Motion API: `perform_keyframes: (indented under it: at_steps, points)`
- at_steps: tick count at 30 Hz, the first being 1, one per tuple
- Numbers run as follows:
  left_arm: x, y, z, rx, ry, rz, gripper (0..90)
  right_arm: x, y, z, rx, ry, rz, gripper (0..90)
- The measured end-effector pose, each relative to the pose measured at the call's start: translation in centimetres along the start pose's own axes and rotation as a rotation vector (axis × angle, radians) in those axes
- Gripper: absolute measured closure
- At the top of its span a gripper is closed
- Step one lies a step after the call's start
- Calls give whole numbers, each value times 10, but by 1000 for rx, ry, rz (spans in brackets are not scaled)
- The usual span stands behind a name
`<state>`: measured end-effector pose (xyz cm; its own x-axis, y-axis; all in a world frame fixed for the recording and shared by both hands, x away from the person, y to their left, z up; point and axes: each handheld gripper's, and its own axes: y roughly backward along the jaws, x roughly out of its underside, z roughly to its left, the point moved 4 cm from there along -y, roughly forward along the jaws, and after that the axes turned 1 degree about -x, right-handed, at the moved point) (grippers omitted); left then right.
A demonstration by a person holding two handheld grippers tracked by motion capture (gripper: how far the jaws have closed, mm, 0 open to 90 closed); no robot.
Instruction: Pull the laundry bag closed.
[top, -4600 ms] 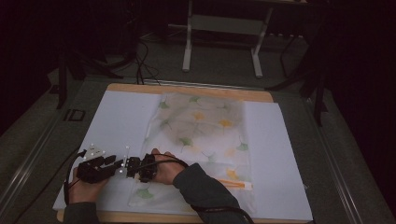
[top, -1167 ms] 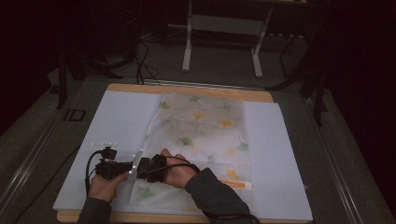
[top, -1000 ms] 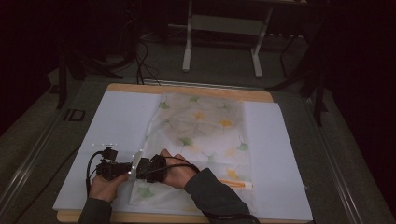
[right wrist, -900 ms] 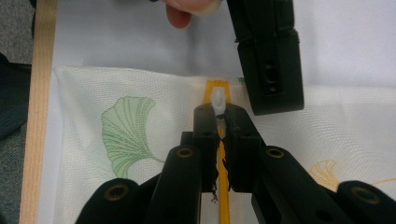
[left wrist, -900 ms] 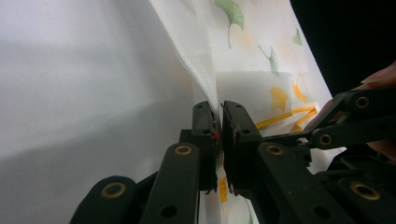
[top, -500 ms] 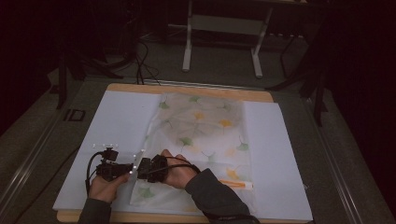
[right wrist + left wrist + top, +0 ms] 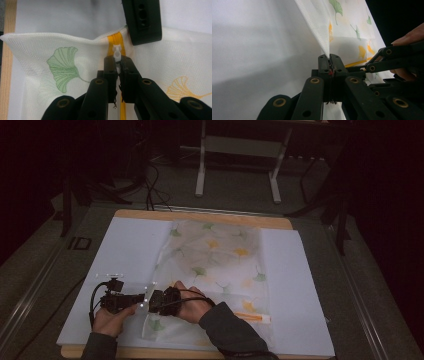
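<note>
A white mesh bag [image 7: 220, 265] printed with ginkgo leaves lies flat on the white sheet [image 7: 125, 250]. At its near left corner my two grippers meet tip to tip. My left gripper [image 7: 141, 302] comes in from the left and is shut on the bag's edge [image 7: 319, 27], which rises as a taut fold from its tips [image 7: 329, 57]. My right gripper [image 7: 151, 303] [image 7: 117, 60] is shut on the white zipper pull [image 7: 117, 51], at the end of the yellow zipper tape [image 7: 113, 41]. The left gripper's black jaw sits just beyond that pull in the right gripper view.
The sheet covers a wooden table top [image 7: 200, 215]. An orange stretch of zipper [image 7: 250, 317] shows at the bag's near right. A small black item [image 7: 80, 243] lies off the sheet's left edge. White frame legs [image 7: 237, 145] and cables [image 7: 150, 180] stand on the dark floor behind.
Since the earliest frame both hands have shifted a little to the right, onto the bag's corner. Over the last second nothing visibly moves.
</note>
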<state>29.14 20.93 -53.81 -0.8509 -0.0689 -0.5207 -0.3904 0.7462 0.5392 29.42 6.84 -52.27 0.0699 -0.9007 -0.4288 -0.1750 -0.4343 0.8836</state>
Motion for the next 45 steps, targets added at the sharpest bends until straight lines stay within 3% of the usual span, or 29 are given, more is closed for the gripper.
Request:
perform_keyframes:
  at_steps: [9, 45]
  points:
    - [-1, 4, 0, 2, -3, -12, 894, 5, 0, -2, 23, 0, 22, 847]
    - [-1, 6, 1, 4, -17, -15, 893, 30, 7, -8, 12, -36, 49, 847]
